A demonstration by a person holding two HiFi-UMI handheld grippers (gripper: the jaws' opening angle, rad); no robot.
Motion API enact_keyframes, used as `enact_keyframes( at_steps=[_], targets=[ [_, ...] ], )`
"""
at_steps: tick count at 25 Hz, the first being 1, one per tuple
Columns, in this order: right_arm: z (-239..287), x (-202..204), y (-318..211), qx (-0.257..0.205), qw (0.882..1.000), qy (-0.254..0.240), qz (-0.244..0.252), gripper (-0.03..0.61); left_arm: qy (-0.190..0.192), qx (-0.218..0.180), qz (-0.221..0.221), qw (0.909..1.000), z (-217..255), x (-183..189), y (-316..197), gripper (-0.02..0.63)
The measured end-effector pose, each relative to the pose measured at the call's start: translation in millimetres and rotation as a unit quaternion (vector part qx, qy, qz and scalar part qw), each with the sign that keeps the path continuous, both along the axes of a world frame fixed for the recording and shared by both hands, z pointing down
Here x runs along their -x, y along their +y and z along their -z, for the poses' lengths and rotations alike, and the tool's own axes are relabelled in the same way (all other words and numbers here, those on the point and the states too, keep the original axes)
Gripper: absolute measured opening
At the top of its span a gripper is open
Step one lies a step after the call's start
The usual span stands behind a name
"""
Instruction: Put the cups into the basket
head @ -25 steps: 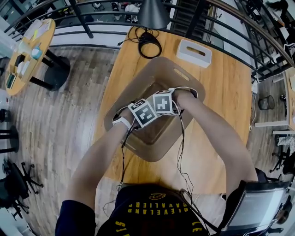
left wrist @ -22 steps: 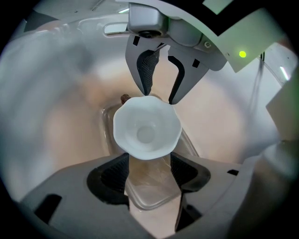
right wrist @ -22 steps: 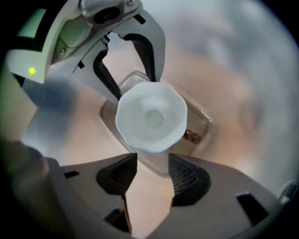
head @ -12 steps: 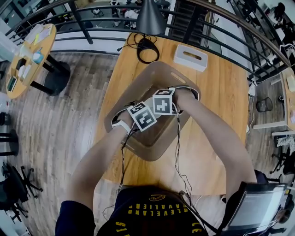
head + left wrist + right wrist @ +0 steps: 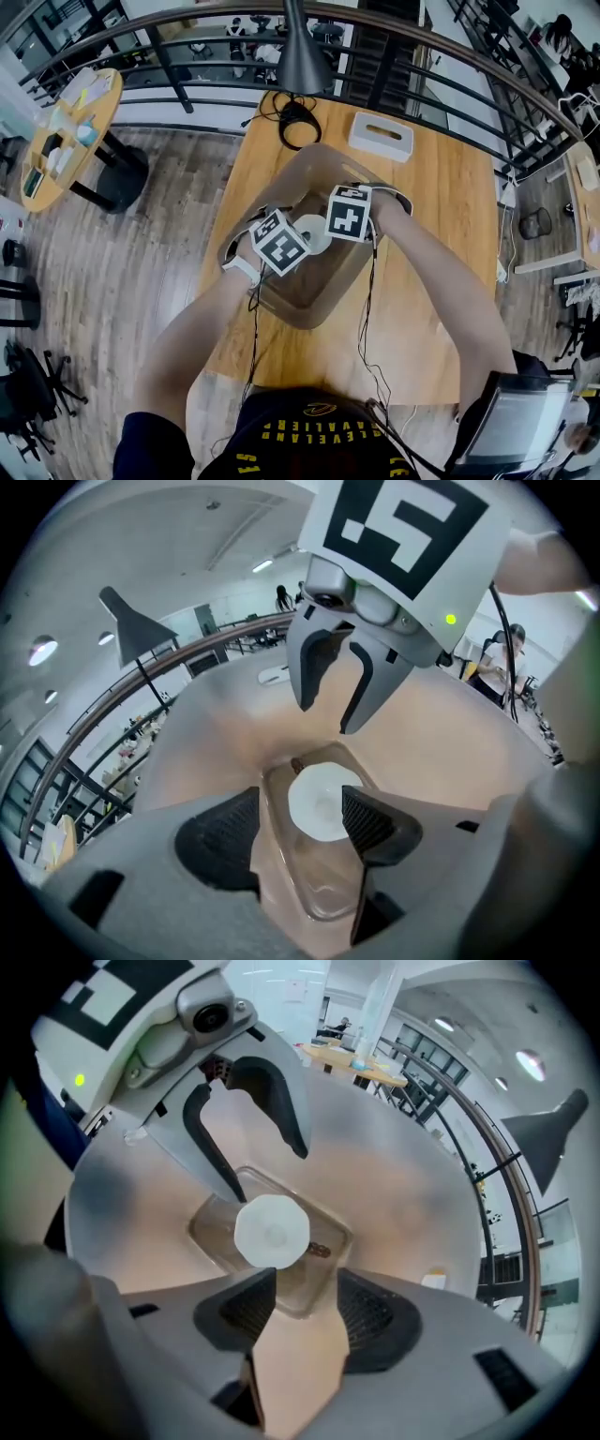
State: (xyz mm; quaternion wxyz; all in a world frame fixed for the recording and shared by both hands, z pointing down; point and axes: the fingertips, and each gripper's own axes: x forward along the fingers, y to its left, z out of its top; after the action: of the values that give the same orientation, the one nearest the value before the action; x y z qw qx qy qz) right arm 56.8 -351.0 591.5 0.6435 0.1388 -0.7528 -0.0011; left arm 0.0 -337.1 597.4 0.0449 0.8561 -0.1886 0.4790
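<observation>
A beige basket (image 5: 309,305) stands on the wooden table (image 5: 450,244). One white cup (image 5: 312,232) sits on its floor and shows between the two marker cubes. My left gripper (image 5: 279,244) and right gripper (image 5: 347,214) hang over the basket, pointing down and facing each other. In the left gripper view the open left gripper (image 5: 302,822) is well above the cup (image 5: 323,803), and the right gripper (image 5: 326,714) hangs opposite. In the right gripper view the open right gripper (image 5: 305,1283) also frames the cup (image 5: 272,1232) far below, under the left gripper (image 5: 267,1171). Neither holds anything.
A white box with a slot (image 5: 381,136) and a coil of black cable (image 5: 292,117) lie at the table's far end. A dark lamp shade (image 5: 305,56) hangs over it. A railing runs behind. A round side table (image 5: 70,127) stands at left.
Both grippers have risen from inside the basket and their cubes have drawn apart. The white cup, hidden under them before, now shows between them.
</observation>
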Motion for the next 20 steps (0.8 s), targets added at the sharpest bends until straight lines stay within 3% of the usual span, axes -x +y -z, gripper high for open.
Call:
enact_keyframes(
  at_steps=[5,11,12,14,17,20],
  targets=[
    [29,-5,-1,-0.040,0.996,-0.061,-0.042,0.194,0.078,-0.027,0.041,0.9957,32,-7,-3,0.282],
    [62,-22,11,-0.097,0.979,-0.136,-0.117,0.086,0.181,-0.044,0.076,0.9794,89,-7,7,0.248],
    [67,-28,15,-0.108,0.973,-0.150,-0.137,0.066,0.207,-0.050,0.071,0.9745,101,-9,12,0.227],
    [77,-43,23,-0.127,0.956,-0.188,-0.185,0.044,0.257,-0.058,0.065,0.9625,117,-12,25,0.118],
    [91,-68,37,-0.153,0.925,-0.248,-0.245,0.025,0.300,-0.062,0.080,0.9485,126,-10,44,0.012],
    [103,-80,64,-0.160,0.895,-0.306,-0.284,0.014,0.328,-0.046,0.094,0.9388,129,-8,71,0.009]
  ],
)
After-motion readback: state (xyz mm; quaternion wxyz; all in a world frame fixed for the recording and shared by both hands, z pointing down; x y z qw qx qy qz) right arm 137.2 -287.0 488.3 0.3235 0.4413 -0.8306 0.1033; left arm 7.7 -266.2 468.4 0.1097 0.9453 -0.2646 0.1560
